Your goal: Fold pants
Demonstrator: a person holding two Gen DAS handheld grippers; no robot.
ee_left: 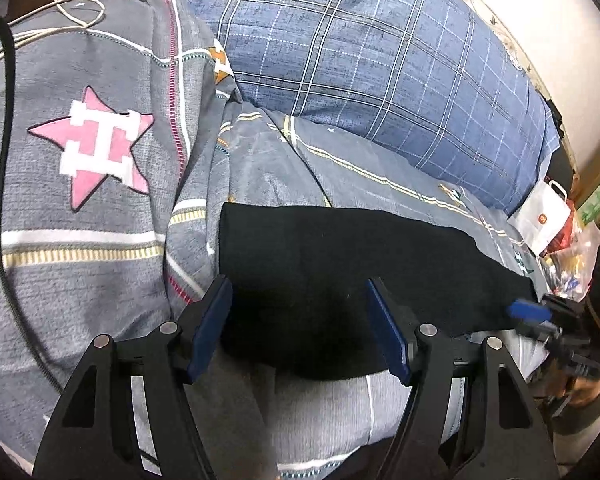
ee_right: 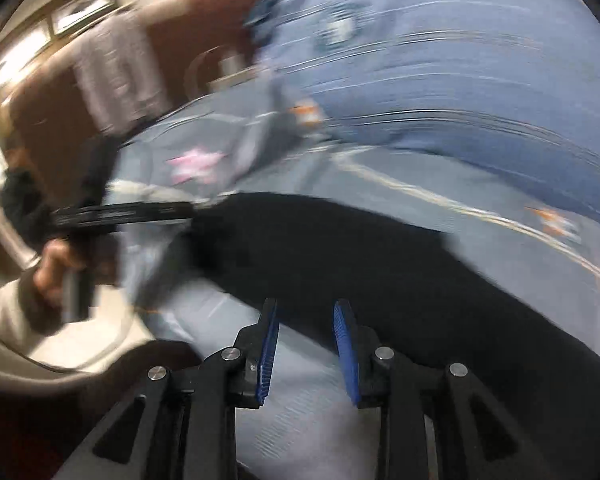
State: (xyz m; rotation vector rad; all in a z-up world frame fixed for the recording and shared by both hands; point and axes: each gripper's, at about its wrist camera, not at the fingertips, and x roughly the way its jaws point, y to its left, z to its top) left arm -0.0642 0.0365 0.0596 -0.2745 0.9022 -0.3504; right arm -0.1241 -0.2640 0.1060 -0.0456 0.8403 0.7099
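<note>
With the left gripper (ee_left: 300,328) held wide and empty and the right gripper (ee_right: 306,354) narrowly parted, nothing gripped, the black pants (ee_left: 340,264) could be snagged and their fold dragged open on the bed (ee_left: 360,184).

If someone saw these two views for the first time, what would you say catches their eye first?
Probably the black pants, a dark slab lying flat across the middle of the grey bedding. Next, the pink star on the grey pillow at left and the blue plaid pillow behind. The left gripper stands open over the pants; the right gripper is open too, in a heavily blurred view.
</note>
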